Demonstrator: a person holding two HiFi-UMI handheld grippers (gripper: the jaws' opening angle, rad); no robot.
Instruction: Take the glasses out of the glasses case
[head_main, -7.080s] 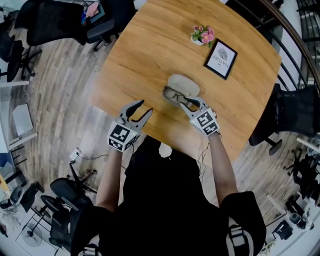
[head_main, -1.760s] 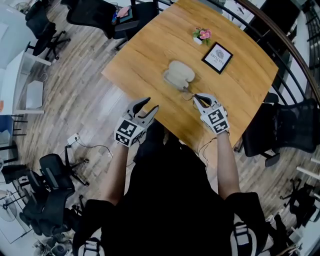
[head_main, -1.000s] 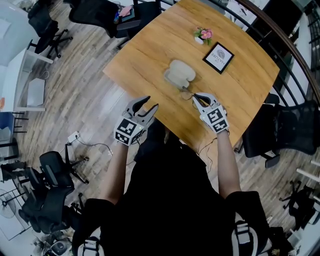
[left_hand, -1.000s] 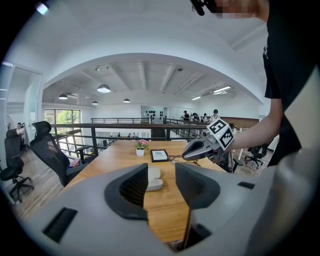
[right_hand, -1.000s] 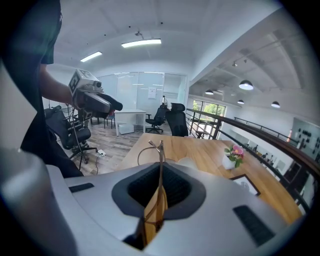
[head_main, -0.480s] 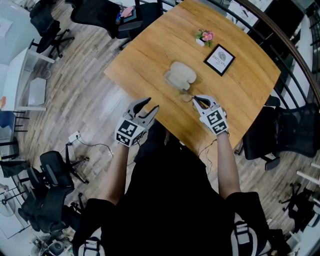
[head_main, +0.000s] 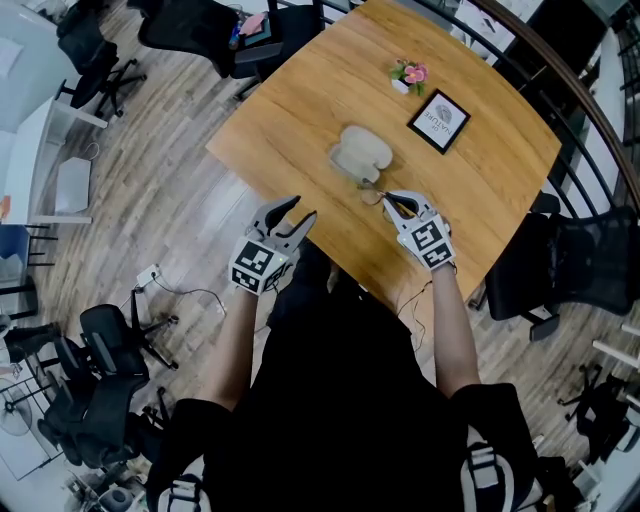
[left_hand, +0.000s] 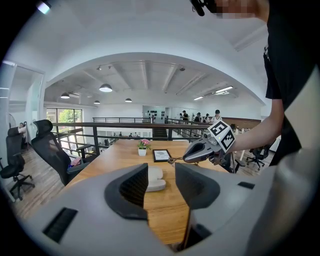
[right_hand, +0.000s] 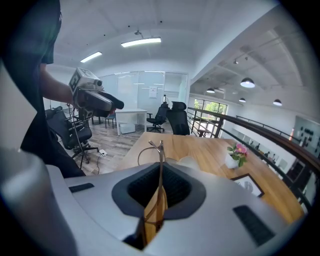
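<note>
A person in a black top held both forearms out toward the wooden surface (head_main: 300, 100). The right tongs (head_main: 388, 200), tilted downward, were clamped on a thin arm of the wire-framed glasses (head_main: 372, 194). The glasses were held above the surface just ahead of the tongs' tips, outside the beige glasses case (head_main: 360, 155) lying just beyond. The inside of the case could not be made out. The left tongs (head_main: 298, 208), at the surface's near edge, stood apart with nothing between them. Farther beyond the right tongs stood a small flower pot (head_main: 407, 72) and a framed card (head_main: 440, 120).
</note>
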